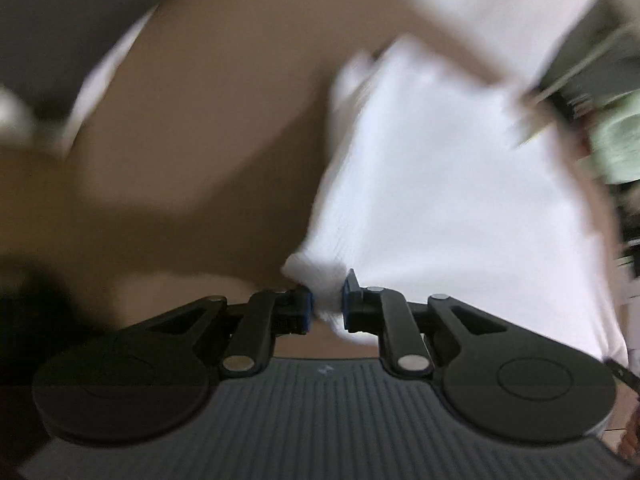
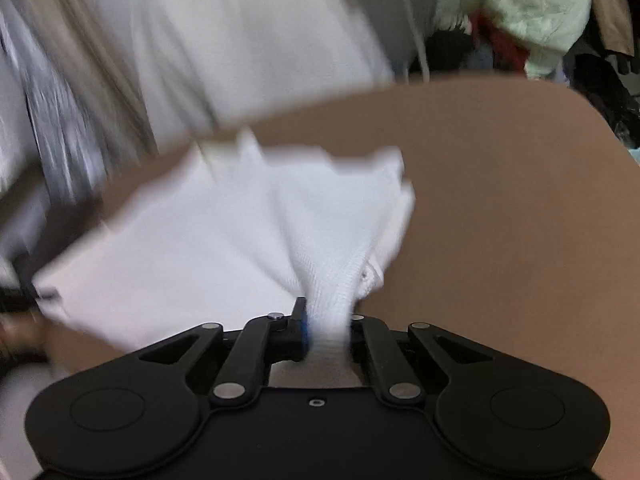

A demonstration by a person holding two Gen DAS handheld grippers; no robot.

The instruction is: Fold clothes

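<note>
Both wrist views are motion-blurred, so fine detail is limited. Left wrist view: the black two-finger left gripper (image 1: pixel 327 300) has its jaws closed on a bunched corner of the white knitted garment (image 1: pixel 440 200); cloth fills the gap between the blue-faced pads (image 1: pixel 346 290) and a small tuft stands just above them. From that pinch the garment fans out up and to the right, over the plain brown tabletop (image 1: pixel 192 152). A second white shape, blurred, lies beyond the garment at upper right; cannot tell whether it is cloth or something else. Right wrist view: the black two-finger right gripper (image 2: pixel 326 330) also has its jaws clamped on the same white knitted garment (image 2: pixel 224 236), with a ribbed, gathered edge pulled down between the fingers (image 2: pixel 298 320). The fabric spreads away from the pinch in a wide fan towards the left and the middle of the frame, with folds radiating from the grip point. It appears above the brown tabletop (image 2: pixel 500 200), but whether the far edge touches the surface cannot be told. A rounded table corner shows at upper right. Beyond the table edge sits a pale green fluffy item (image 2: pixel 520 4) on a heap of dark and red clothing (image 2: pixel 500 48). A blurred white mass (image 2: pixel 240 40) fills the upper left.
</note>
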